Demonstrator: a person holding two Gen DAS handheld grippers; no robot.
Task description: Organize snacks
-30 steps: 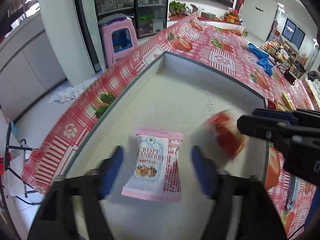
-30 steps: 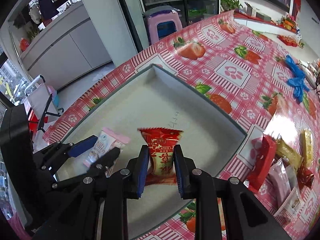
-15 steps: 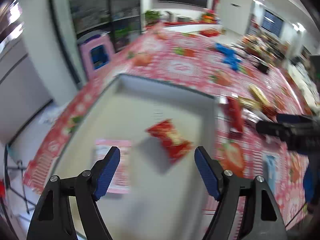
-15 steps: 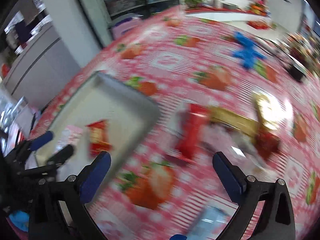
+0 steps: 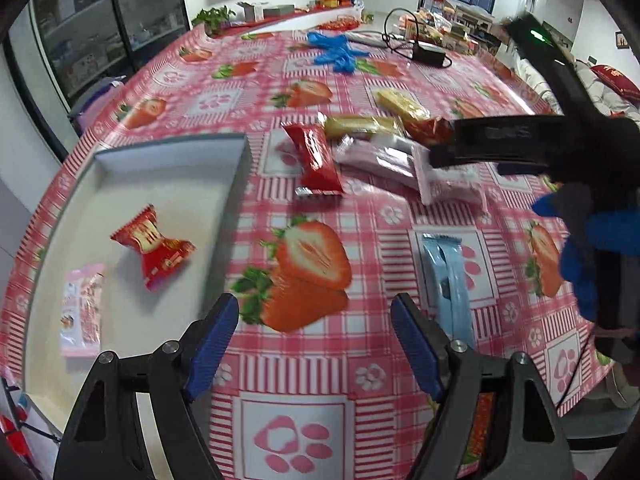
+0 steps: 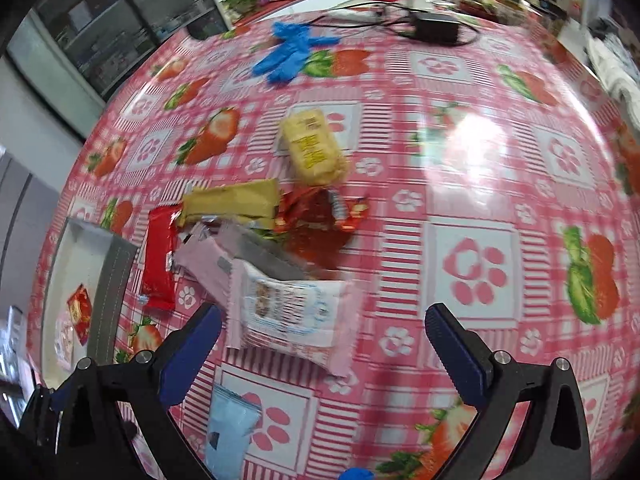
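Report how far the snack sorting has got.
Done: two packets lie in the tray, a red one and a pink one. In hand: nothing; the left claw and right claw are both open and empty, the right above the white and pink packet. Left: the pile on the tablecloth, including the long red, gold, yellow and blue packets.

Table w/ strawberry cloth (image 6: 472,184): tray (image 5: 240,160) at left, loose snack packs (image 6: 296,312) beside, blue glove (image 6: 288,52) far end.

Bright indoor light leaves a white glare patch on the tablecloth (image 6: 464,140), with motion blur and dark, curved fisheye corners.
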